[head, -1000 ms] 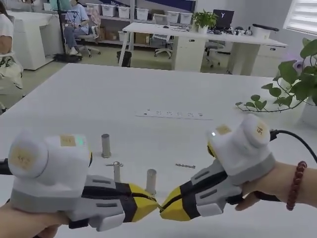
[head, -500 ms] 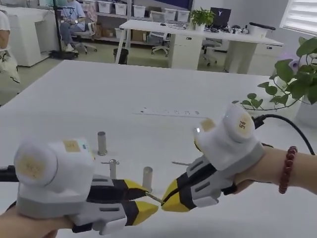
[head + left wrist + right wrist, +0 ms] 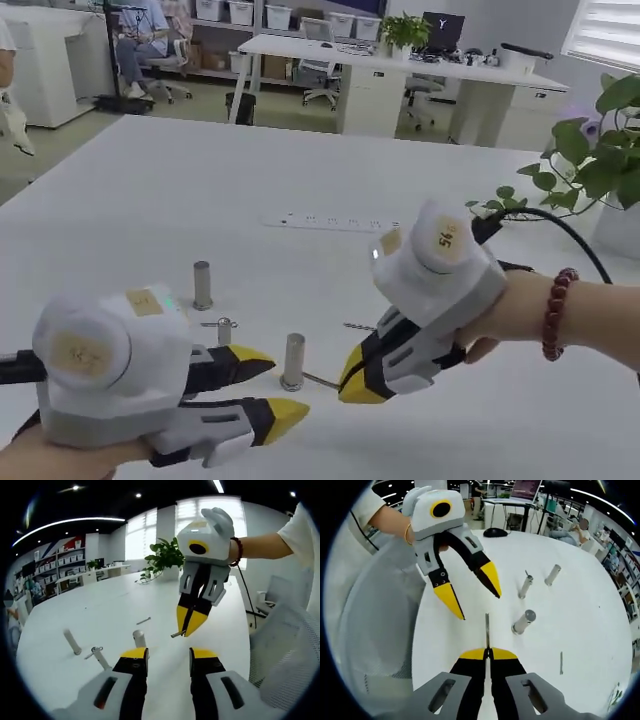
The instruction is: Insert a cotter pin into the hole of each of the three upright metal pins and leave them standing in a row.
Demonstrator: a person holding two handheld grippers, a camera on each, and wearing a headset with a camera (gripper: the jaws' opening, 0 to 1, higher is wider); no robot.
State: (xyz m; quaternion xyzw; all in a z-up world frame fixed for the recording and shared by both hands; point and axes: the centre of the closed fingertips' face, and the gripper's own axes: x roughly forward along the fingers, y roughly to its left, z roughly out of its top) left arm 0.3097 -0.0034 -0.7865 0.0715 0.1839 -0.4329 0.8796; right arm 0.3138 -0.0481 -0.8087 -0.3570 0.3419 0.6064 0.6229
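Three upright metal pins stand in a row on the white table: the far pin (image 3: 202, 285), the middle pin (image 3: 225, 332) with a cotter pin through its top, and the near pin (image 3: 293, 360). My right gripper (image 3: 352, 392) is shut on a cotter pin (image 3: 487, 630) that points toward the near pin (image 3: 522, 621), a short gap away. Just left of it, my left gripper (image 3: 275, 385) stands open and holds nothing. From the left gripper view, the right gripper (image 3: 191, 622) hangs above the table with the cotter pin (image 3: 175, 634) at its tips.
A loose cotter pin (image 3: 358, 327) lies on the table behind the right gripper. A power strip (image 3: 325, 222) lies farther back. A potted plant (image 3: 590, 150) stands at the right edge. Desks, chairs and seated people are beyond the table.
The two grippers' tips met around the cotter pin. The left gripper has since opened and let go and drawn back. The right gripper now holds the cotter pin alone, nearer the near pin.
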